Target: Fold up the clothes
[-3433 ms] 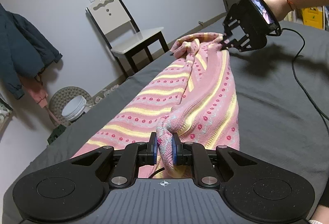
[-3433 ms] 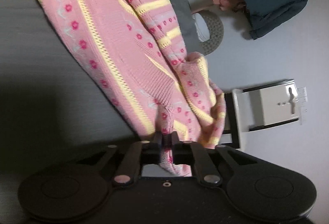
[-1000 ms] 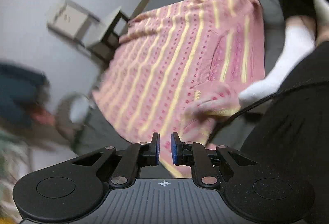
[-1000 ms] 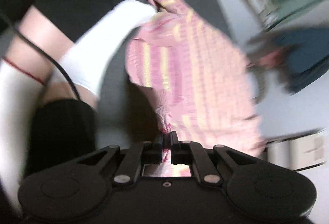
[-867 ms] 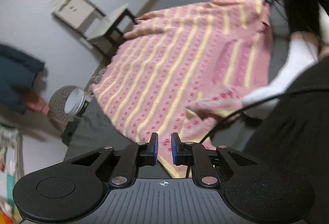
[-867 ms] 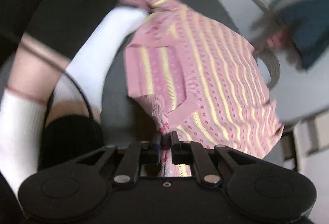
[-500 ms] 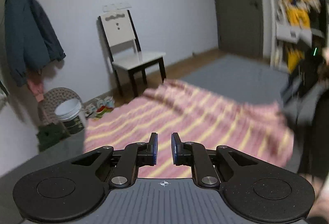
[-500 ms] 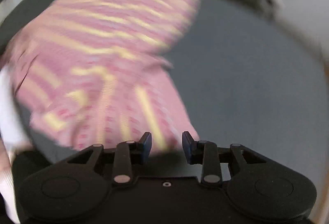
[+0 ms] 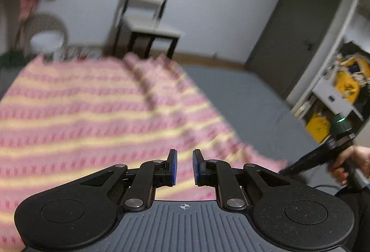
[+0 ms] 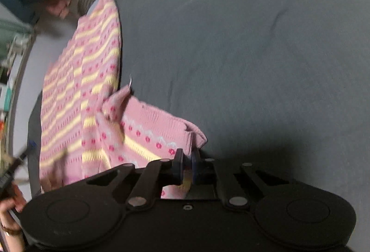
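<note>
My left gripper (image 9: 183,167) hangs empty, slightly parted, my right gripper (image 10: 187,165) nips the spread sweater (image 10: 97,90)'s hem; folding barely begun.

One pink-and-yellow striped knit sweater (image 9: 97,113) lies spread ahead of the left gripper (image 9: 184,167), on one grey bed (image 9: 245,99). Two grippers are in view, each with two fingers; the right gripper (image 10: 187,165) sits at the sweater's near edge. Past the sweater from the left gripper stands one white-backed chair (image 9: 148,13), with one round woven basket (image 9: 46,27) to its left holding one white tub (image 9: 47,40). One dark door (image 9: 298,44) stands far right.
</note>
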